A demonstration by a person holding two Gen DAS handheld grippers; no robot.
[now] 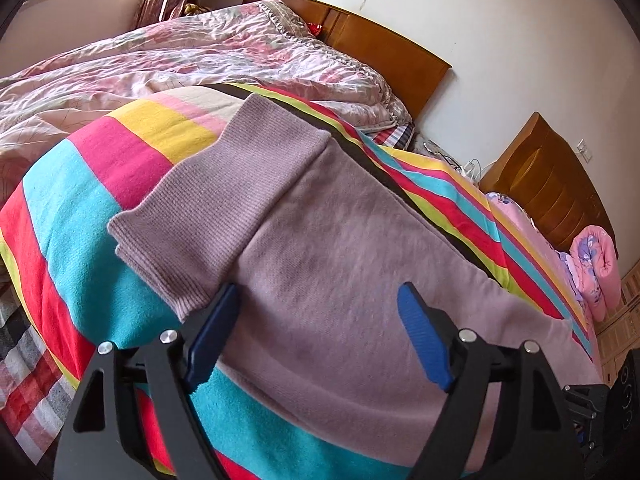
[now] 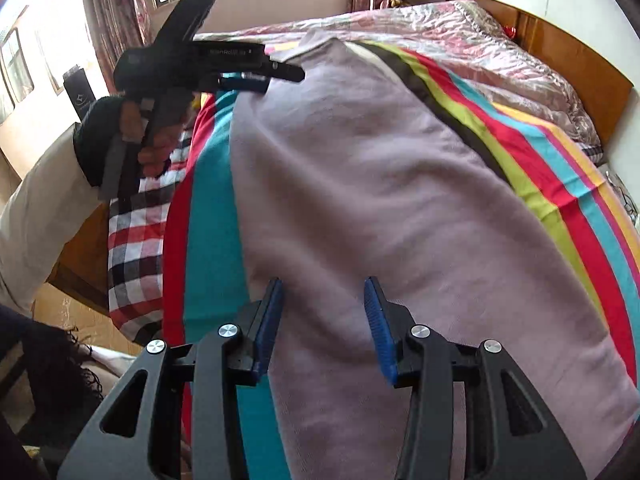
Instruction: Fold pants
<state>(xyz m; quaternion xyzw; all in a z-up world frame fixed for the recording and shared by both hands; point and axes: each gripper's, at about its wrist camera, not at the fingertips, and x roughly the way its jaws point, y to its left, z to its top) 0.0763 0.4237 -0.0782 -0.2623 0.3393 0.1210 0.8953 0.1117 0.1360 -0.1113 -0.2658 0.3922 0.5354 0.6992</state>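
Mauve knit pants [image 1: 320,248] lie flat on a striped blanket [image 1: 80,220], legs folded together, ribbed cuffs [image 1: 208,208] at the far left end. My left gripper [image 1: 316,300] is open just above the pants near their front edge, beside the cuffs. My right gripper [image 2: 324,292] is open over the front edge of the pants [image 2: 380,184], holding nothing. The left gripper [image 2: 260,80] also shows in the right wrist view, held in a hand at the far end of the pants.
A crumpled floral quilt [image 1: 180,60] covers the back of the bed, against a wooden headboard [image 1: 384,48]. A plaid sheet [image 2: 136,240] hangs at the bed's edge. A rolled pink quilt [image 1: 596,264] and a wooden nightstand [image 1: 552,188] stand at the right.
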